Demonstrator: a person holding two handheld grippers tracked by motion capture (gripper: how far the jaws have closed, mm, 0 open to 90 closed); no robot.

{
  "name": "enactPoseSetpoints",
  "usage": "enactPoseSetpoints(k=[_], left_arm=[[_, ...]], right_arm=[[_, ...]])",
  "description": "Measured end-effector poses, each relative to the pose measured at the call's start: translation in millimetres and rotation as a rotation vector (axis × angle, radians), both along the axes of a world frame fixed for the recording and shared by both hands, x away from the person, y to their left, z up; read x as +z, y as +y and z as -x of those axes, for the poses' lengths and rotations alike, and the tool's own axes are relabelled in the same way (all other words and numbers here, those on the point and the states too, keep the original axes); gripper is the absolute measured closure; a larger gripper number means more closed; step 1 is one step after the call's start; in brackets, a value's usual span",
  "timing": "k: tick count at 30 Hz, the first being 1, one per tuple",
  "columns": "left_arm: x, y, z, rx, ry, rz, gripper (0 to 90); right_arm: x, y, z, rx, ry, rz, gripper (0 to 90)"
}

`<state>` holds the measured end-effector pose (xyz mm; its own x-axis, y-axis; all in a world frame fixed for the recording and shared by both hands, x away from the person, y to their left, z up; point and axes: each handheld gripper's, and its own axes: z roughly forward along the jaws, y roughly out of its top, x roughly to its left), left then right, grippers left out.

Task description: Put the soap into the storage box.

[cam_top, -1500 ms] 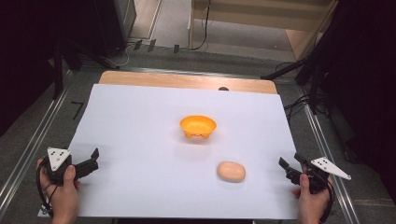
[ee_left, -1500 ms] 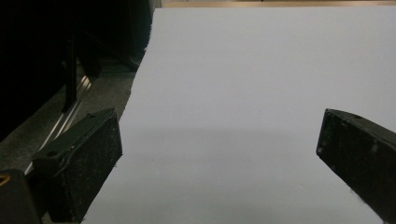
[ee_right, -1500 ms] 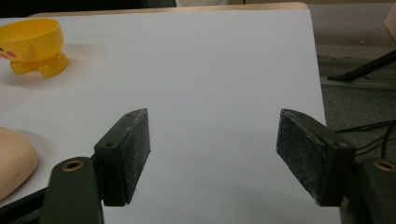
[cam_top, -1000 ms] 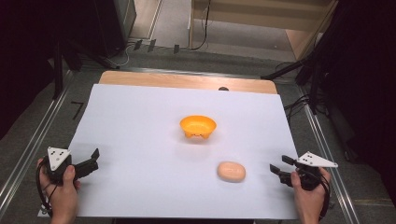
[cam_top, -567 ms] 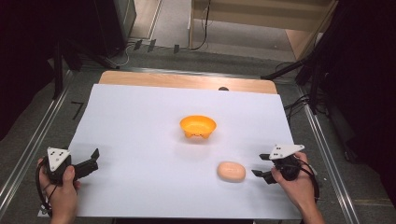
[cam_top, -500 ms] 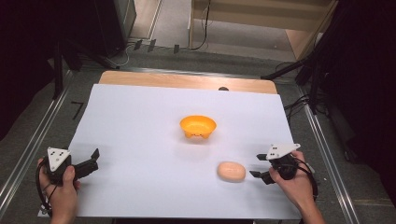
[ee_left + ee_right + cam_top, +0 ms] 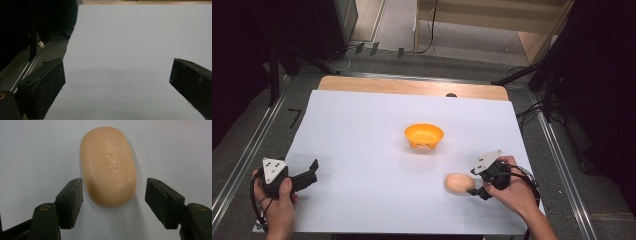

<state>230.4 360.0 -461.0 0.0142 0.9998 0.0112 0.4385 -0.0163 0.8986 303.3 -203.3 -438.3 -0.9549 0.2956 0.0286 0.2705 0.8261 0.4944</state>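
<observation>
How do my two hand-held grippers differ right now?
The right hand-held gripper has the soap bar partly between its jaws, pads not pressing it; the left hand-held gripper stands open over bare white sheet. The right has just been opening. Both sit near the table's front edge.

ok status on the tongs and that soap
Right tongs open, just widened a bit, straddling near end of soap, pads not touching. Left tongs open, nothing between. Orange bowl beyond, path clear.
</observation>
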Motion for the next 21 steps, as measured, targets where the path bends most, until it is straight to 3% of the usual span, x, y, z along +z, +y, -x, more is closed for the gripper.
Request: enactPoseSetpoints(k=[4, 7, 11, 21], left_arm=[[0.0, 0.0, 0.0, -0.001, 0.0, 0.0, 0.7], [-0.1, 0.0, 0.0, -0.003, -0.002, 0.001, 0.7], [-0.1, 0.2, 0.1, -0.004, -0.004, 0.003, 0.7], [-0.1, 0.3, -0.2, -0.009, 0.001, 0.004, 0.7]], right_arm=[[-2.7, 12.6, -1.7, 0.019, 0.004, 0.042, 25.8], [-6.3, 20.6, -3.1, 0.021, 0.024, 0.074, 25.9], [-10.4, 31.0, -4.4, 0.039, 0.016, 0.109, 29.4], [-16.1, 39.0, -5.9, 0.051, 0.029, 0.142, 31.3]])
